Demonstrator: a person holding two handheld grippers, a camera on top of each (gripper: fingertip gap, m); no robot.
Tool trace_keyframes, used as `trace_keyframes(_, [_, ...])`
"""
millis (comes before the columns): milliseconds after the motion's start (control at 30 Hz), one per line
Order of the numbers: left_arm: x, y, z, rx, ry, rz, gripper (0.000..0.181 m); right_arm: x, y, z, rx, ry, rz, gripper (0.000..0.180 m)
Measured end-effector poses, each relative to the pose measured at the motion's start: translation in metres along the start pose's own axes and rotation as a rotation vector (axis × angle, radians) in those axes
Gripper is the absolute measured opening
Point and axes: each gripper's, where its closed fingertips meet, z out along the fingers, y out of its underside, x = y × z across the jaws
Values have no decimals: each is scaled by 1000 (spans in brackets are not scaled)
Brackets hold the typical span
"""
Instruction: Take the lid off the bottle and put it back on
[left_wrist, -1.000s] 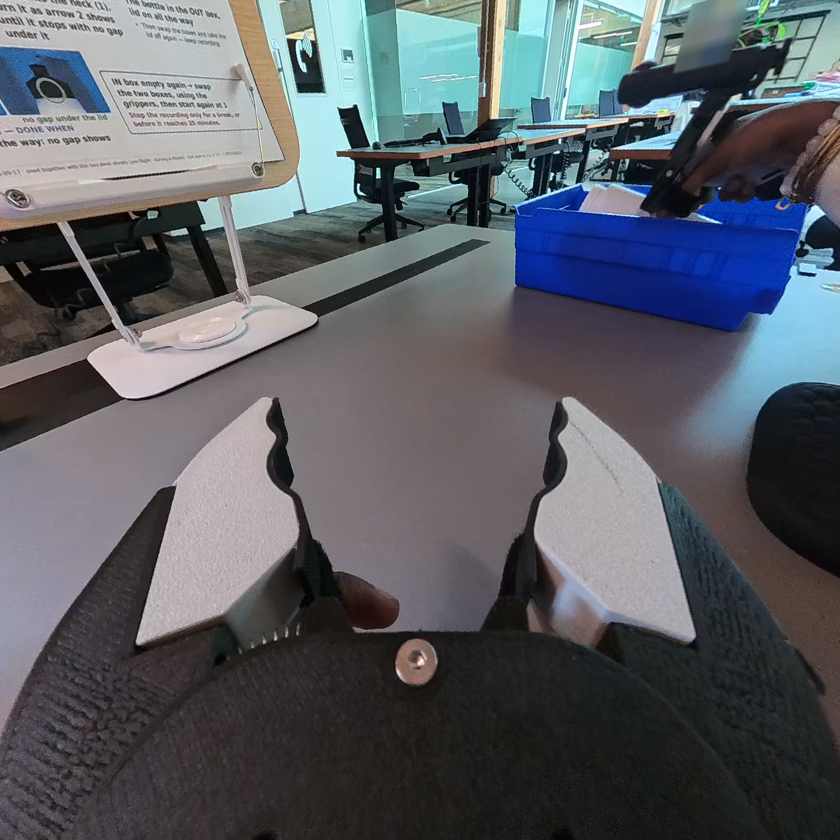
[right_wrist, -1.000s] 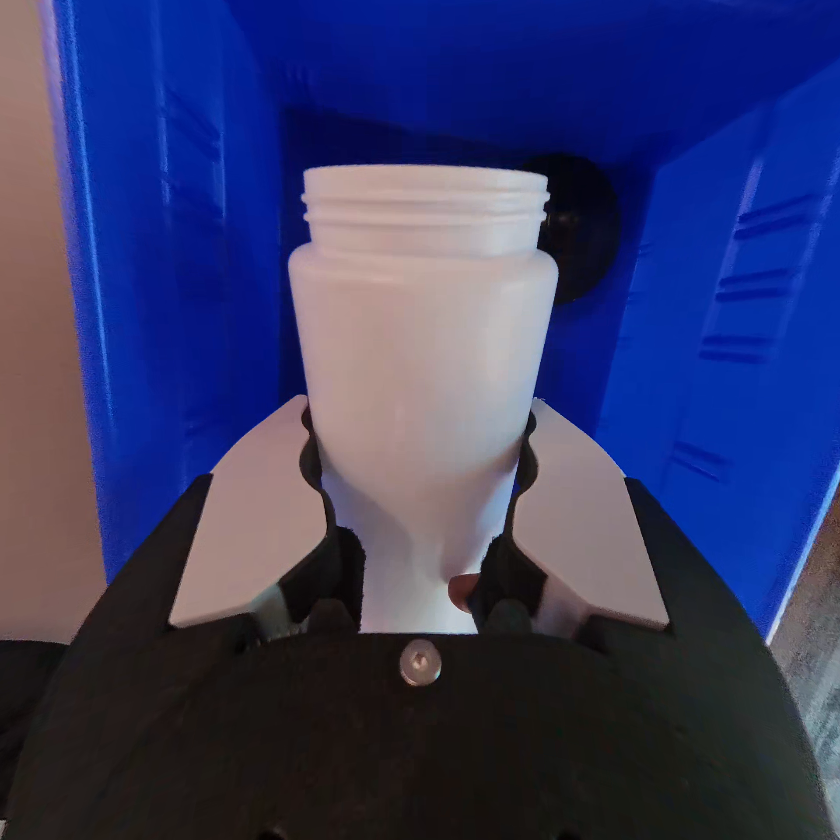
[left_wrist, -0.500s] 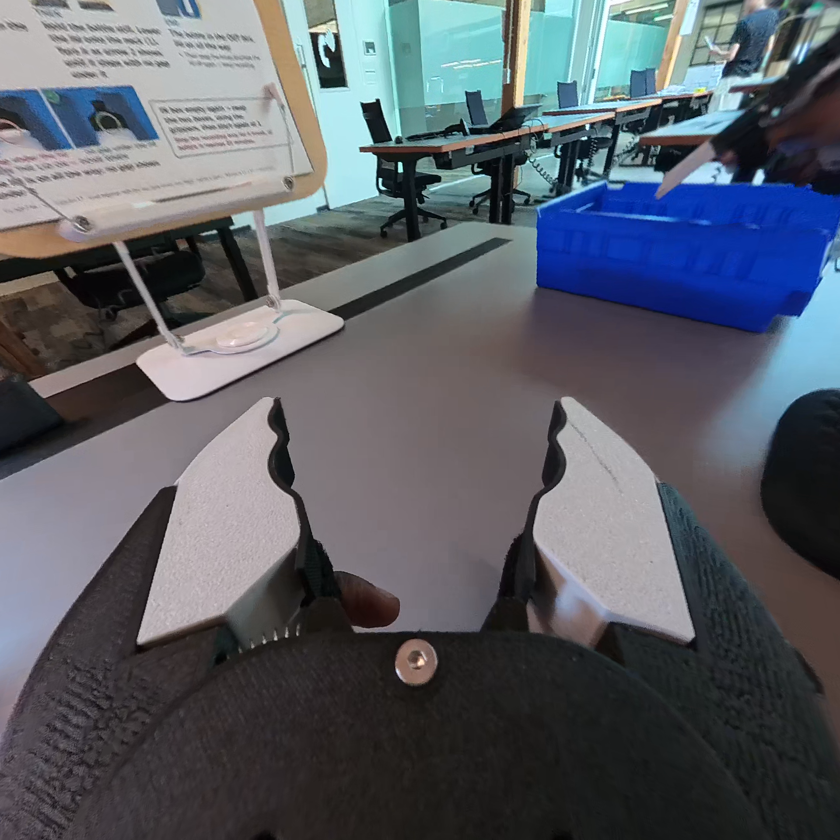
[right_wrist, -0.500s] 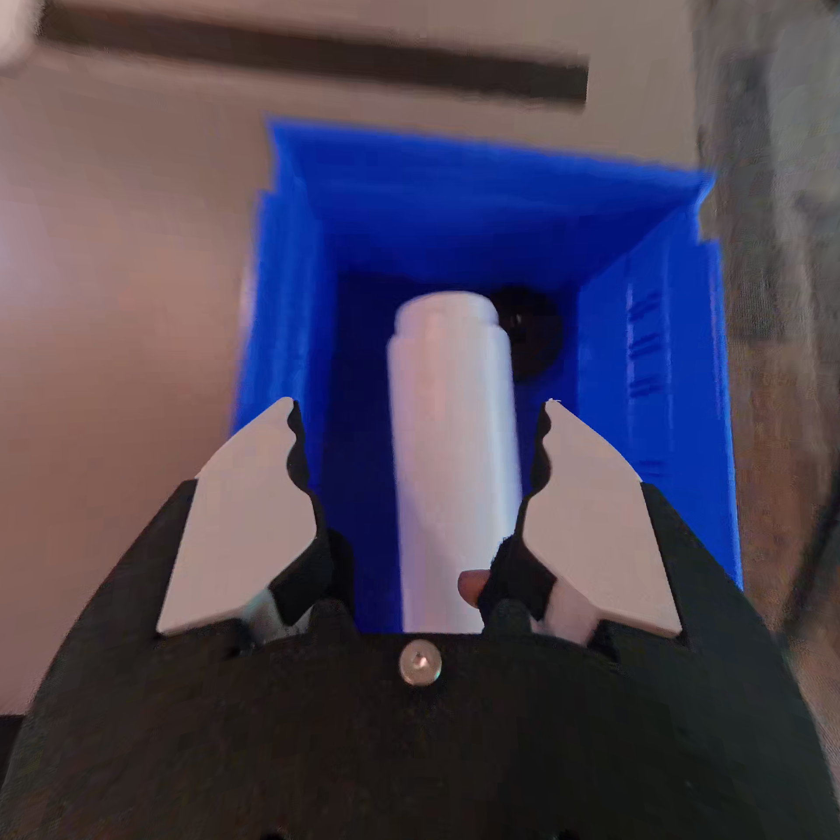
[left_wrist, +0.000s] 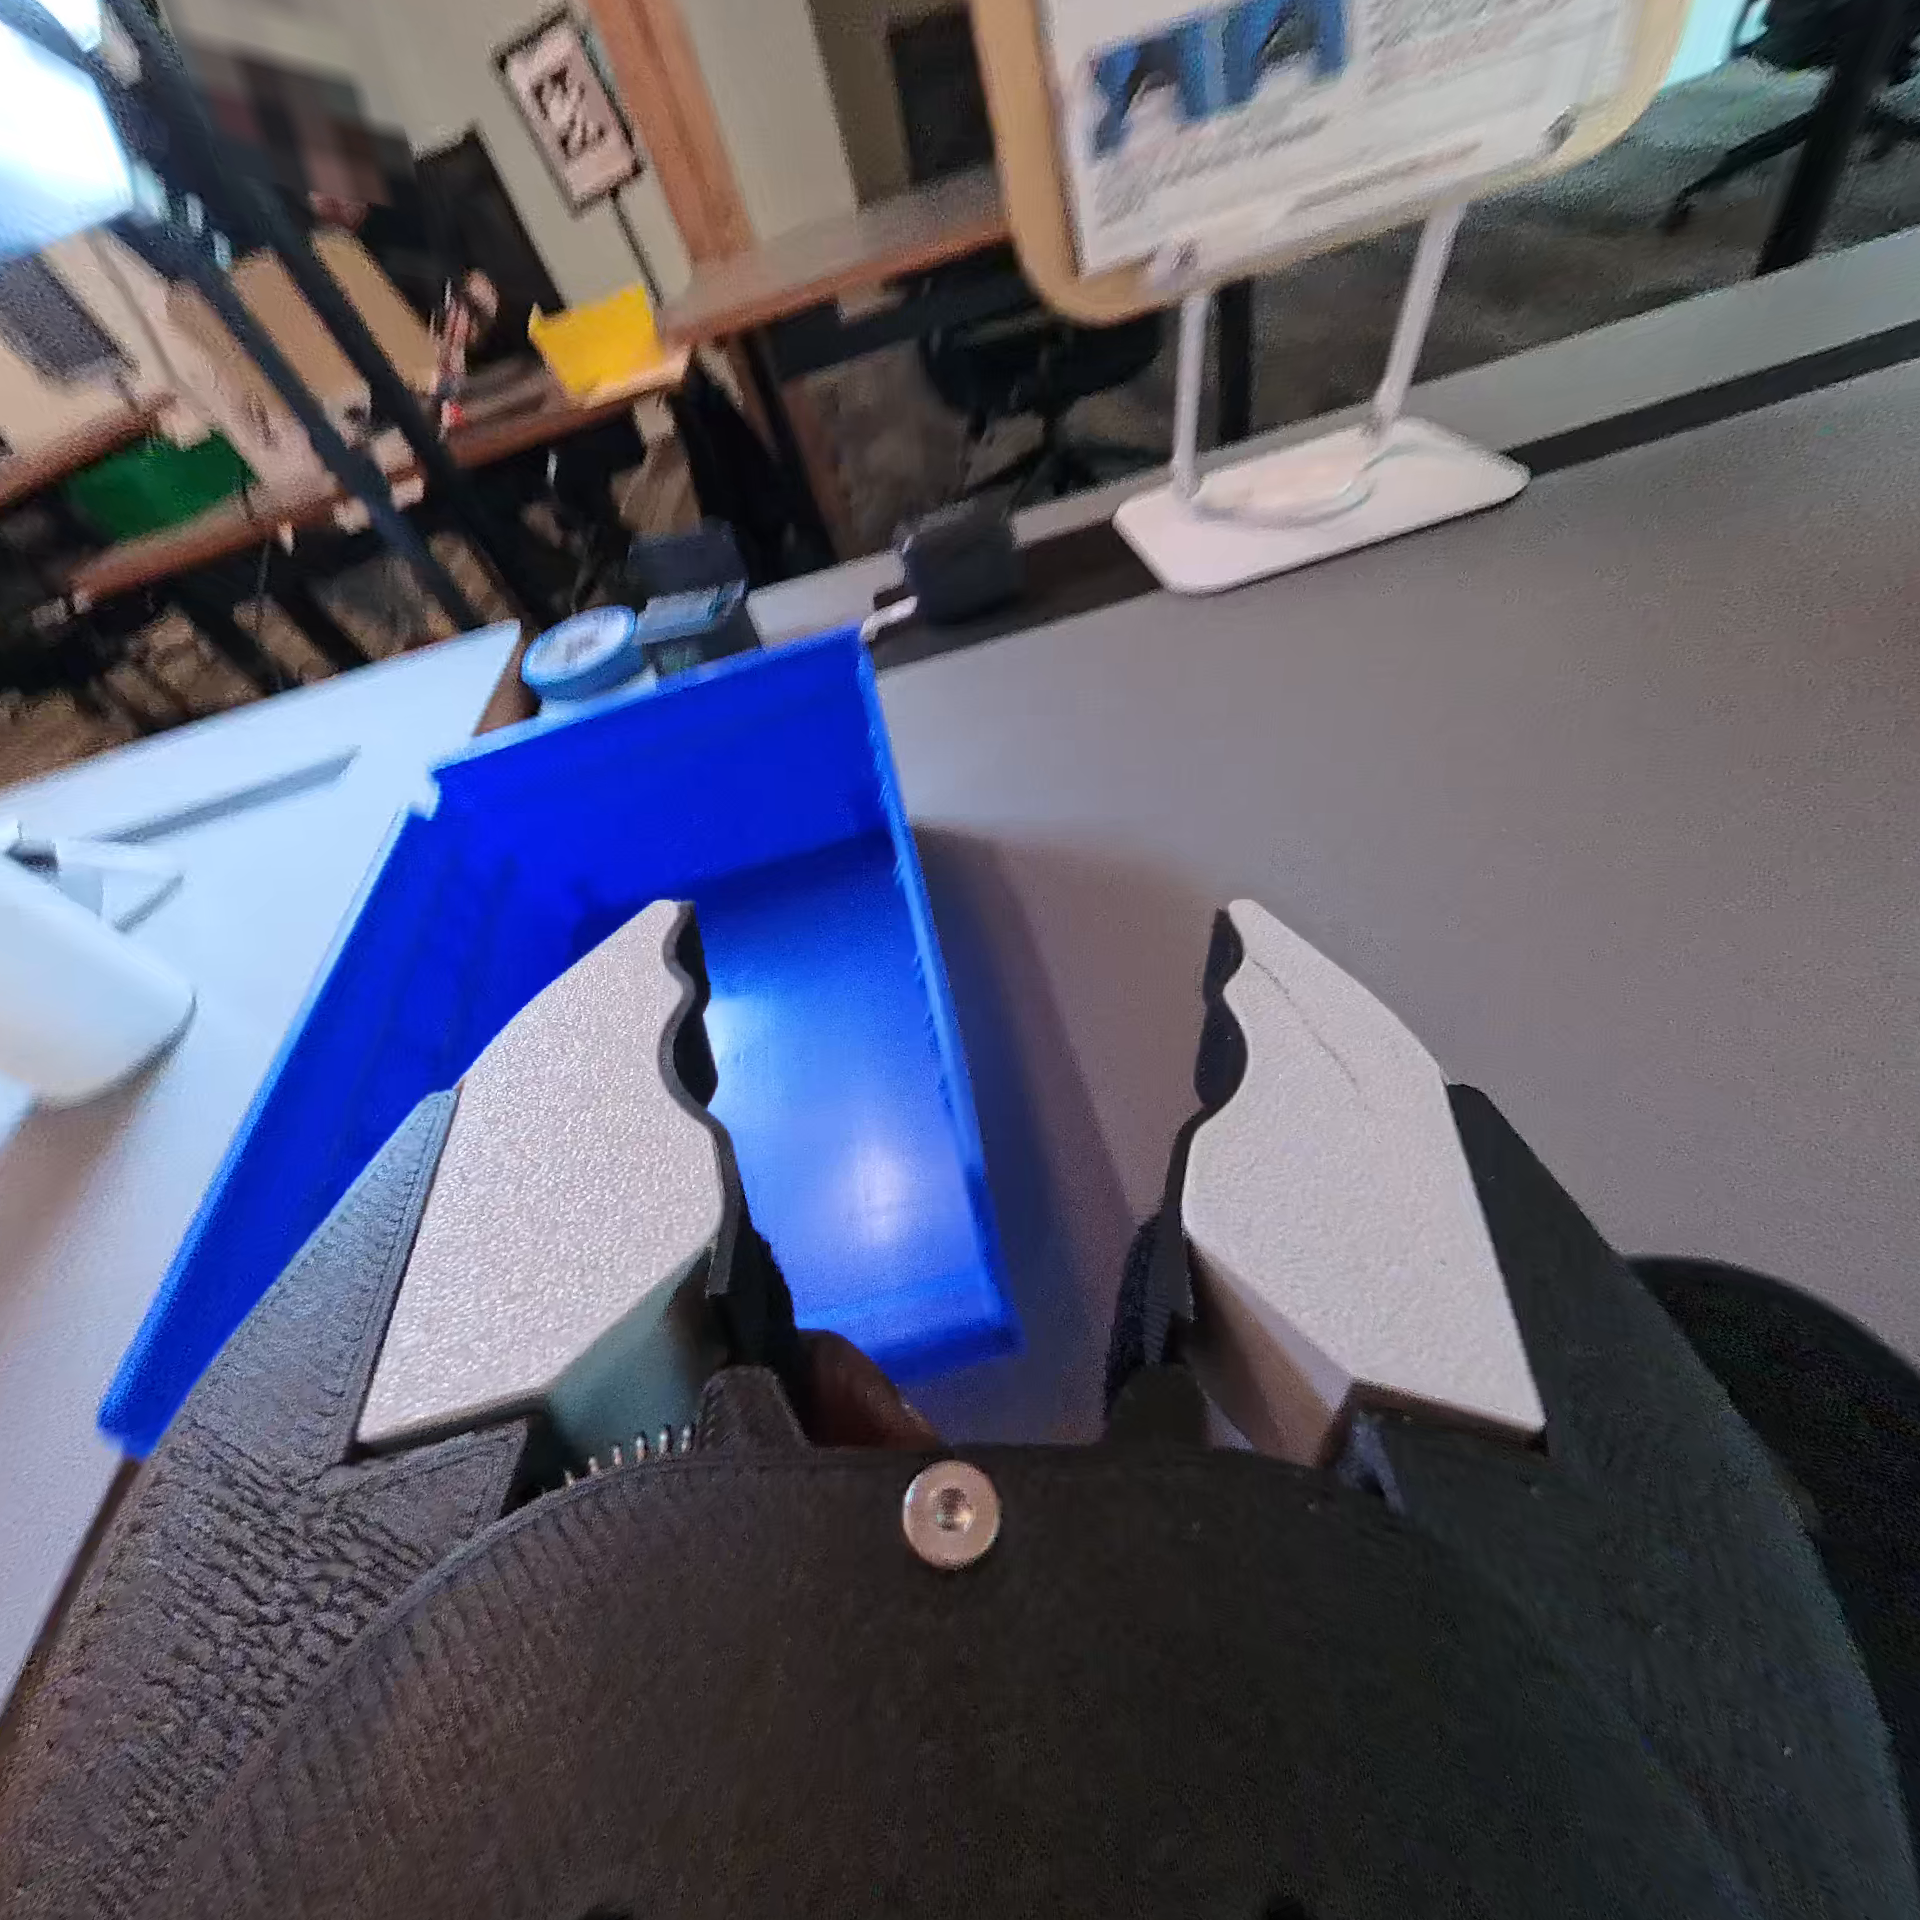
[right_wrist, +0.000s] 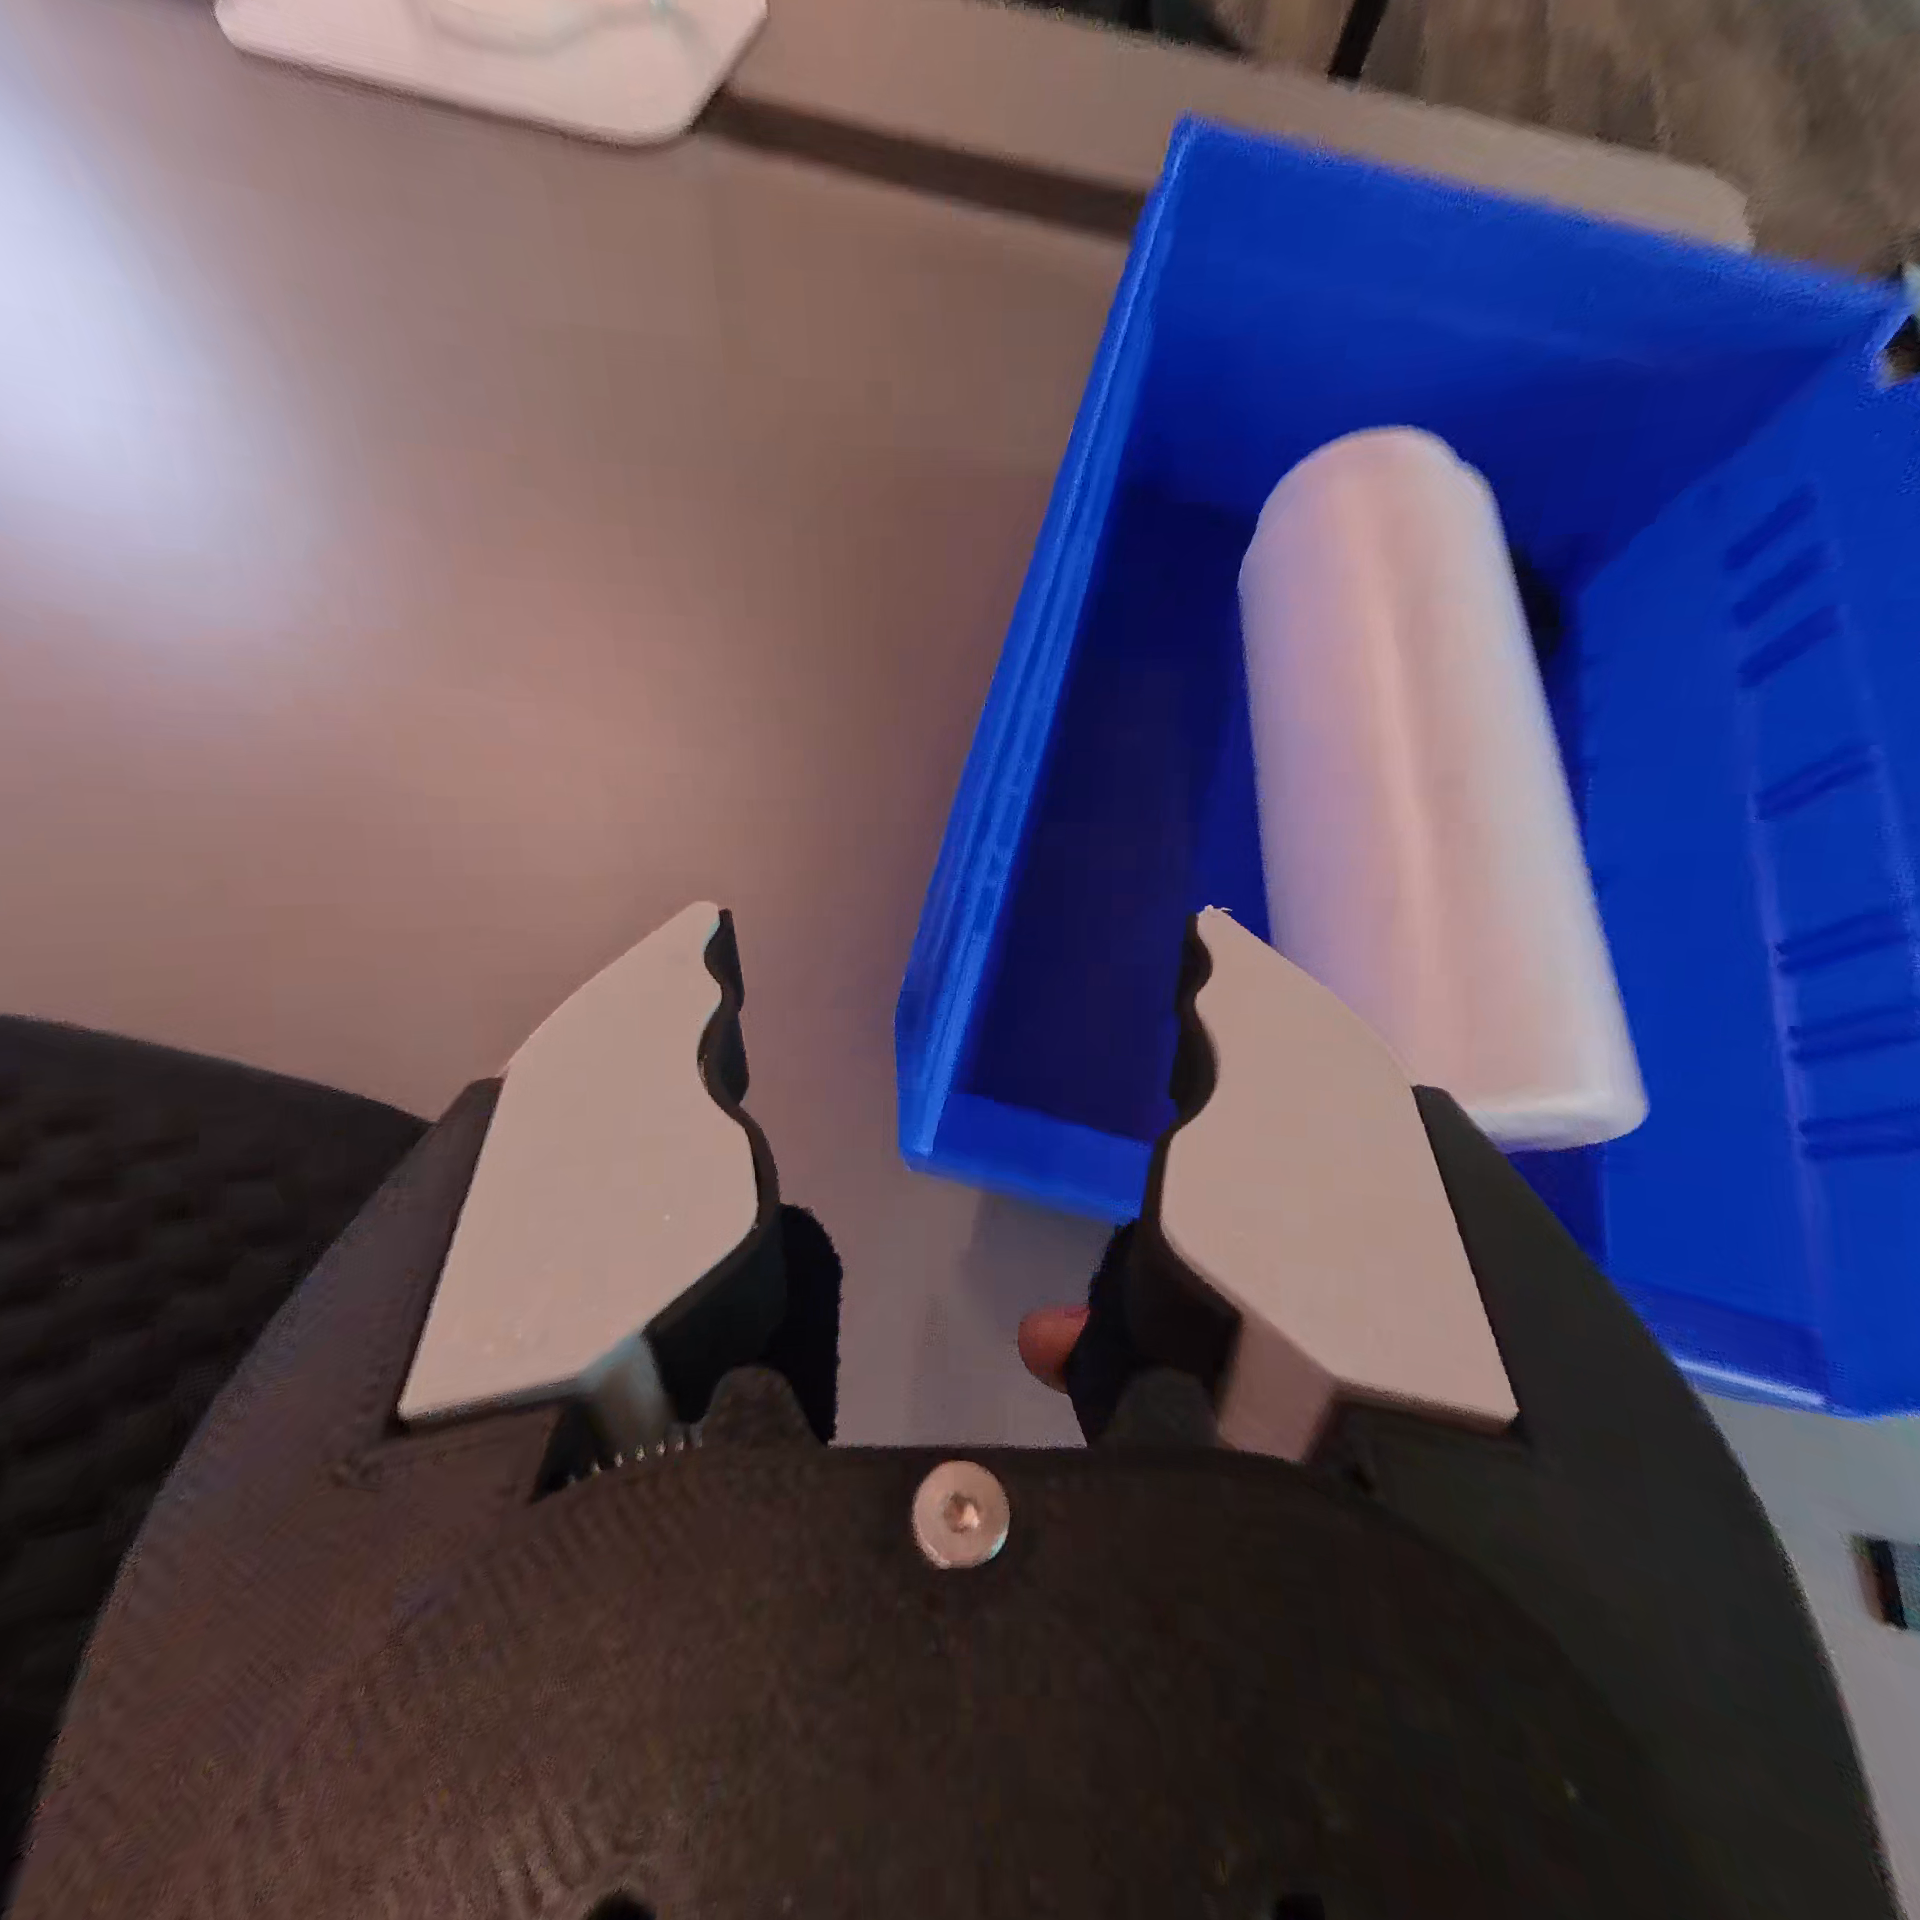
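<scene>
The right gripper hangs above the grey table with its two fingers spread apart and nothing between them; it holds nothing. Just to its right stands a blue bin, and inside lies the white bottle on its side, along the length of the bin, near the right wall; the picture is blurred, so I cannot tell if a lid sits on its far end. A small dark shape shows behind the bottle at the far end, but it is too unclear to name.

The left gripper is also wide open and empty; it points down at a second blue bin on the same table, and the part of the bin floor that shows between the fingers is bare and shiny. Behind this bin sits a round roll of blue tape; farther to the right a white stand carries a board with a printed sheet. A fingertip of the person shows at the base of each gripper.
</scene>
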Motion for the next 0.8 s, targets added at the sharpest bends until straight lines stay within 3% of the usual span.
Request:
trace_keyframes(167, [6,62,11,-159,100,-149,84,2,21,23,-136,68,-91,67])
trace_keyframes(433, [18,86,44,-204,97,-119,50,8,25,39,-176,188,-179,10])
trace_keyframes(600, [5,87,50,-185,5,-80,13,6,23,41,-155,182,-178,10])
trace_keyframes(800, [4,87,50,-185,-23,-47,9,0,20,44,-163,185,-225,10])
